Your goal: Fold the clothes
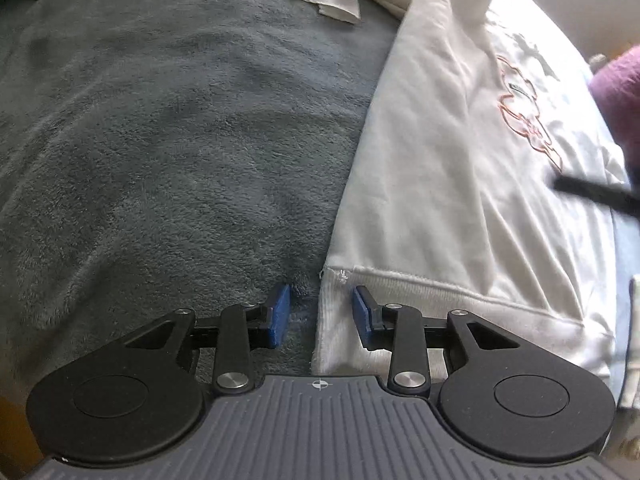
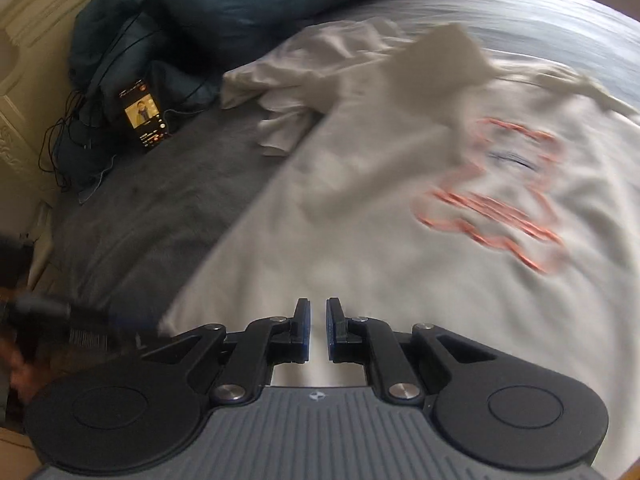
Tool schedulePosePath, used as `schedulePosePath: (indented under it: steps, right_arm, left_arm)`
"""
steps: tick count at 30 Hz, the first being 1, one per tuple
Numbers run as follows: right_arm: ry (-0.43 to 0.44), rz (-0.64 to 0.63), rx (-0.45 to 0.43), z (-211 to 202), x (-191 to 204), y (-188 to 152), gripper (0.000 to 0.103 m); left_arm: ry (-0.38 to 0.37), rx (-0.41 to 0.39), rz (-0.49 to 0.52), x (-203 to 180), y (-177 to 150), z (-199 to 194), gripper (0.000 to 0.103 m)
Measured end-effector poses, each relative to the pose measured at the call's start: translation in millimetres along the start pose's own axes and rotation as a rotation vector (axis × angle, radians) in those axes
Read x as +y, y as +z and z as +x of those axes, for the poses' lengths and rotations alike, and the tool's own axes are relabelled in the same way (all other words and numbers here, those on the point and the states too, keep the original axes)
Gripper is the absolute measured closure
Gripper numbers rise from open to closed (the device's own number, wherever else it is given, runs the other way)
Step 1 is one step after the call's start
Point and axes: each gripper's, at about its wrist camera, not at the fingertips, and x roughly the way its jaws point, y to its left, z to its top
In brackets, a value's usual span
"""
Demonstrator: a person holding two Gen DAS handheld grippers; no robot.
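Note:
A white sweatshirt with an orange outline print lies flat on a grey fleece blanket; one sleeve is folded across its front. My left gripper is open low over the blanket, its blue pads on either side of the ribbed hem's left corner without pinching it. In the right wrist view the sweatshirt is motion-blurred. My right gripper hovers over its lower part, its pads drawn to a thin slit with nothing between them. The right gripper shows as a dark blur at the left wrist view's edge.
A crumpled white garment lies beyond the sweatshirt's shoulder. A lit phone with cables leans on a dark teal duvet at the far left. A purple sleeve shows at the right. Bare blanket stretches left of the sweatshirt.

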Motion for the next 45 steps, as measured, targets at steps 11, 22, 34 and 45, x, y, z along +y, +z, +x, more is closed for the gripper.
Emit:
schedulePosePath:
  steps: [11,22,34,45]
  right_arm:
    - [-0.129,-0.045,0.212,78.2,35.5,31.0,0.097]
    - [-0.294,-0.169,0.001,138.8,87.9,158.6,0.068]
    - [-0.319,0.043,0.153,131.5,11.8,112.4,0.068]
    - [-0.381,-0.322,-0.046,179.0,69.3,206.7,0.023]
  left_arm:
    - [-0.110,0.050,0.123,15.3,4.0,6.5,0.069]
    - [-0.155,0.040,0.233,15.3,-4.1,-3.5,0.072]
    - [-0.176,0.041,0.297,19.2,-1.9,-3.8,0.070]
    - [-0.194,0.049,0.251,25.7,2.1,-5.7,0.070]
